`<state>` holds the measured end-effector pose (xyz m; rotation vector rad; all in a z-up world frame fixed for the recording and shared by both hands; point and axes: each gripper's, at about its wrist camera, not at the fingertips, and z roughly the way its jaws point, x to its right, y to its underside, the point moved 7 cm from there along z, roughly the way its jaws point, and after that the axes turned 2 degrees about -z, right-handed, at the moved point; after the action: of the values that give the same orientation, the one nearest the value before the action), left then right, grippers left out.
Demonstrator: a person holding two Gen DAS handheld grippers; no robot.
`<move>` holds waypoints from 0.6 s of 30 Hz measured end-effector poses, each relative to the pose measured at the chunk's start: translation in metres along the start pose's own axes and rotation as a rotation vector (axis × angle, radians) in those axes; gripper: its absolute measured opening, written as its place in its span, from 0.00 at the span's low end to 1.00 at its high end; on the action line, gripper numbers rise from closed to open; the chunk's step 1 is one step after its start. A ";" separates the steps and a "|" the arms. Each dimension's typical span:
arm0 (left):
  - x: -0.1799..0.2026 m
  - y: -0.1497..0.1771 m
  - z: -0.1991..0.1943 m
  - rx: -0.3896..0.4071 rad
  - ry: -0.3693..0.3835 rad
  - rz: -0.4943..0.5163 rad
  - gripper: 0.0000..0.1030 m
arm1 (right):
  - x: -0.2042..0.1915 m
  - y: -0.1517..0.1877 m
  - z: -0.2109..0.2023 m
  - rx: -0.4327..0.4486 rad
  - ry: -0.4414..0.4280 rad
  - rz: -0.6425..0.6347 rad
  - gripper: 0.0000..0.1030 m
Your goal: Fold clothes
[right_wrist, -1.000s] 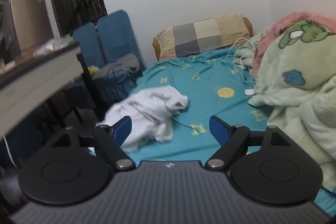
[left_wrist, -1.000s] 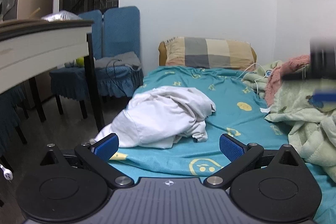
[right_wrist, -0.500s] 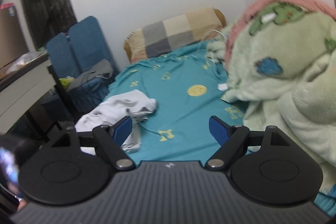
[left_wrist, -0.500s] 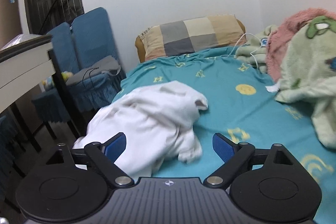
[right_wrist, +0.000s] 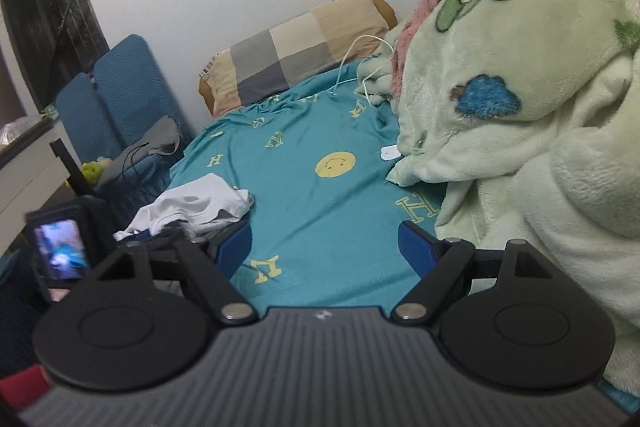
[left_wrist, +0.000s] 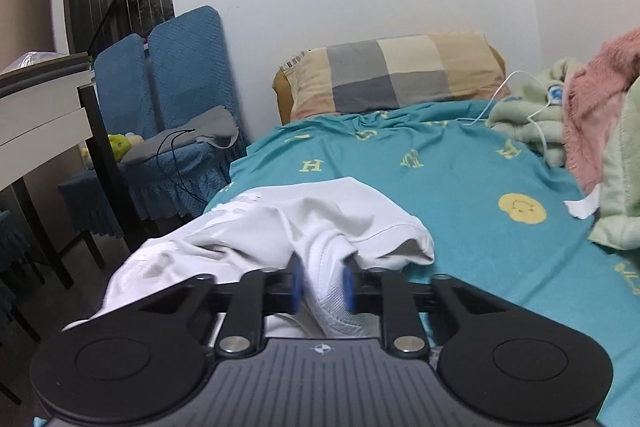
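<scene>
A crumpled white garment (left_wrist: 280, 231) lies on the near left part of the teal bed sheet (left_wrist: 460, 179), partly hanging over the bed's edge. My left gripper (left_wrist: 322, 285) is low on the garment; its jaws are closing, and the blue pads pinch a bunched fold of the white cloth. In the right wrist view the same garment (right_wrist: 200, 205) lies to the left. My right gripper (right_wrist: 326, 247) hovers open over bare teal sheet (right_wrist: 320, 211), with nothing between its fingers.
A checked pillow (left_wrist: 392, 75) lies at the head of the bed. A green fleece blanket (right_wrist: 520, 147) and pink blanket (left_wrist: 600, 107) pile along the right side, with a white cable (left_wrist: 516, 87). Blue chairs (left_wrist: 176, 87) and a desk (left_wrist: 40, 115) stand left of the bed.
My left gripper came forward and down onto the white garment and went from wide open to pinching a fold. My right gripper shifted right and lower, staying open.
</scene>
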<state>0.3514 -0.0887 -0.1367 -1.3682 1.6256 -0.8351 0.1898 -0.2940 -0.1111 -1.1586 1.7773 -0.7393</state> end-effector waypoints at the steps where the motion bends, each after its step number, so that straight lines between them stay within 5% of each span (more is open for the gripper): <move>1: -0.005 -0.003 -0.012 0.016 0.012 0.004 0.14 | -0.001 0.000 0.000 0.005 -0.001 -0.006 0.80; 10: -0.061 -0.031 -0.176 0.142 0.183 -0.059 0.10 | -0.027 -0.004 -0.039 0.125 -0.078 -0.089 0.80; 18: -0.108 -0.005 -0.306 0.221 0.364 -0.140 0.11 | -0.096 0.028 -0.078 0.072 -0.314 -0.219 0.79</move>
<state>0.0845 0.0092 0.0187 -1.2337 1.6572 -1.3690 0.1275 -0.1936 -0.0662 -1.3530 1.3689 -0.6982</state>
